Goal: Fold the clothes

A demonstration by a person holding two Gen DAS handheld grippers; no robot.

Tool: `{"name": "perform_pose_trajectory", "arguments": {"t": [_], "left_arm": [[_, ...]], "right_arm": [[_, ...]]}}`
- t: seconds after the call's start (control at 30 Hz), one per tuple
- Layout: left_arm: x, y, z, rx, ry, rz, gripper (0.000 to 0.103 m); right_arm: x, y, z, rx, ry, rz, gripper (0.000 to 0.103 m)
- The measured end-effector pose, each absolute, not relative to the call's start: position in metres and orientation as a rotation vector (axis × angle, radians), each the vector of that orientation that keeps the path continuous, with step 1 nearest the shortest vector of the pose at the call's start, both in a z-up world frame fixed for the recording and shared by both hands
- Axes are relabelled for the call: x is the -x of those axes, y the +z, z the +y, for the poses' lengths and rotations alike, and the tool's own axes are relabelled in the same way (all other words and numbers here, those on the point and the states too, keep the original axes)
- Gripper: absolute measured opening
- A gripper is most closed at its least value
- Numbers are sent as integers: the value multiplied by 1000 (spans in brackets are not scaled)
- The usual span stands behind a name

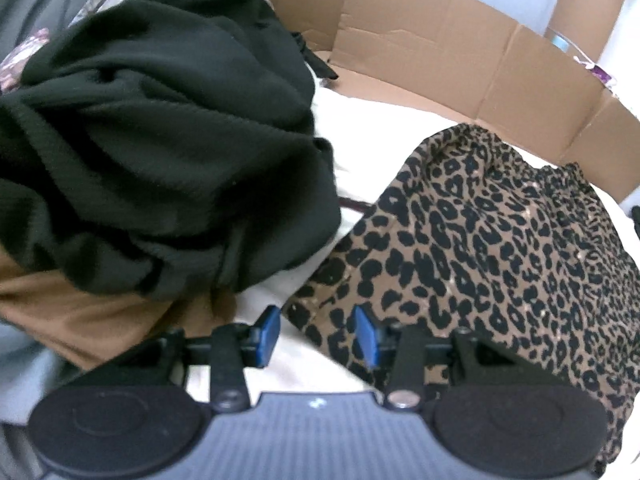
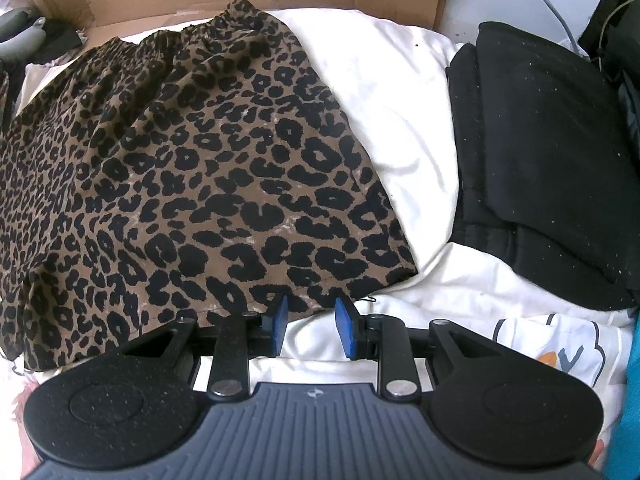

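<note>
A leopard-print skirt [image 2: 192,160] lies spread flat on the white bedding [image 2: 384,92], its gathered waistband at the far end. In the left wrist view the skirt [image 1: 500,248] fills the right side. My left gripper [image 1: 318,322] hovers at the skirt's near left corner, jaws apart, with the cloth edge lying loose under the gap. My right gripper [image 2: 311,312] sits at the near hem close to the right corner. Its blue pads [image 2: 280,314] stand apart and do not press the fabric.
A crumpled black garment [image 1: 160,152] is heaped left of the skirt, over a brown cloth [image 1: 88,312]. A folded black garment [image 2: 540,152] lies to the right, a white printed one [image 2: 560,352] beside it. Cardboard box walls [image 1: 440,56] stand behind the bed.
</note>
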State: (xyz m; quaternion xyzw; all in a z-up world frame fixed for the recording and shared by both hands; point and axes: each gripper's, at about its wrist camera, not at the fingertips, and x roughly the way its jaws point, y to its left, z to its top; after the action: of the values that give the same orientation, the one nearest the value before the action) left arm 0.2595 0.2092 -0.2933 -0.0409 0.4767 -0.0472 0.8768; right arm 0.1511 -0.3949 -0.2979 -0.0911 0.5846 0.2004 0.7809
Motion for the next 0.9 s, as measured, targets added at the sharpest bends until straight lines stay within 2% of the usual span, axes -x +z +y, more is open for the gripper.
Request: {"name": "perform_pose_trajectory", "arguments": {"t": [0.73, 0.9], "left_arm": [[-278, -331, 216, 15, -130, 1060, 42], [-280, -334, 211, -1, -167, 1052, 46]], "right_arm": [[-151, -308, -393, 303, 431, 1275, 33], [-158, -313, -395, 309, 401, 1274, 33]]}}
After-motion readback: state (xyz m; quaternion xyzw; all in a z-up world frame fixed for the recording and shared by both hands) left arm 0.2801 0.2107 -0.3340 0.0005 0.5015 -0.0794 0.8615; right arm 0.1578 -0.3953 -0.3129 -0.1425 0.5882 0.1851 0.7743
